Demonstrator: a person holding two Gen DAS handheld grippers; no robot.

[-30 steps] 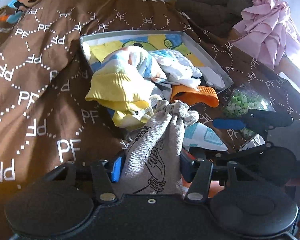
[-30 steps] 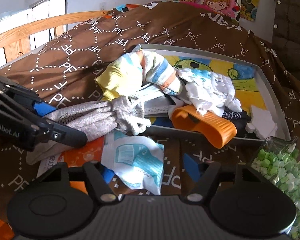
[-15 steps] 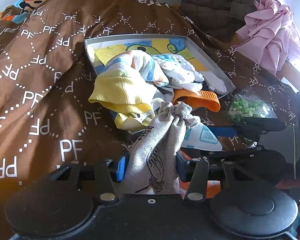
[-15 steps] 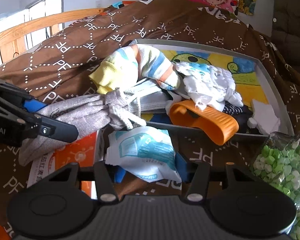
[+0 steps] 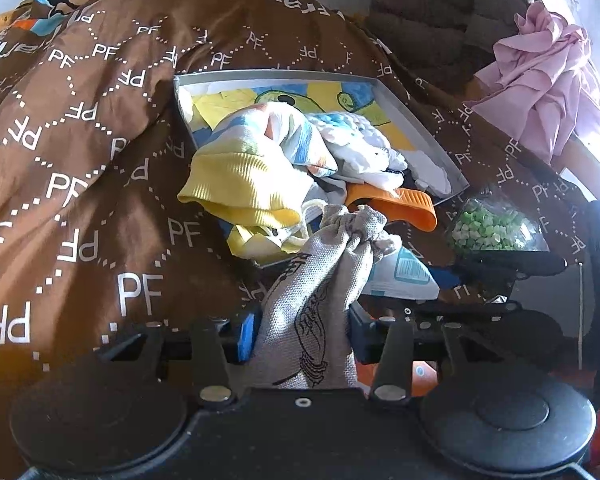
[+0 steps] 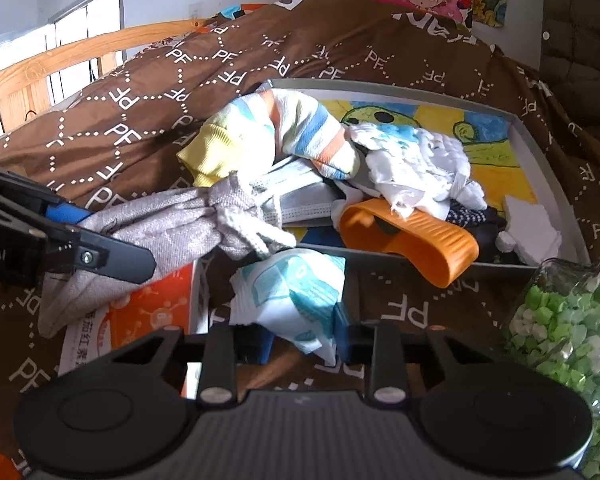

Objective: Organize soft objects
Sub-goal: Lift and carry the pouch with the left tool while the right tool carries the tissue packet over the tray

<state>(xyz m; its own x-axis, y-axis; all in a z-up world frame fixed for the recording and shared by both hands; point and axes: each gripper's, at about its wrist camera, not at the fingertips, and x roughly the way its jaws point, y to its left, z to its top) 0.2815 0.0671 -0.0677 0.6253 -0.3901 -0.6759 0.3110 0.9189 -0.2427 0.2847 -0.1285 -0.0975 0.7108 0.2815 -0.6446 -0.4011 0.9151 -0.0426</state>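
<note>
Now the left gripper closes on the grey cloth bag, lifting it toward the tray. Meanwhile the right gripper closes on the white packet at the tray's near edge, likely bound there too.

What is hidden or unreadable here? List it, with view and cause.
- Drawstring bag: lower end hidden, left wrist view, behind the left hand-held gripper, whose jaws are closing on it.
- Orange printed box: mostly covered, right wrist view, by the bag and the white and teal packet.
- Tray contents: bottom layers buried under piled clothes, both views.
</note>
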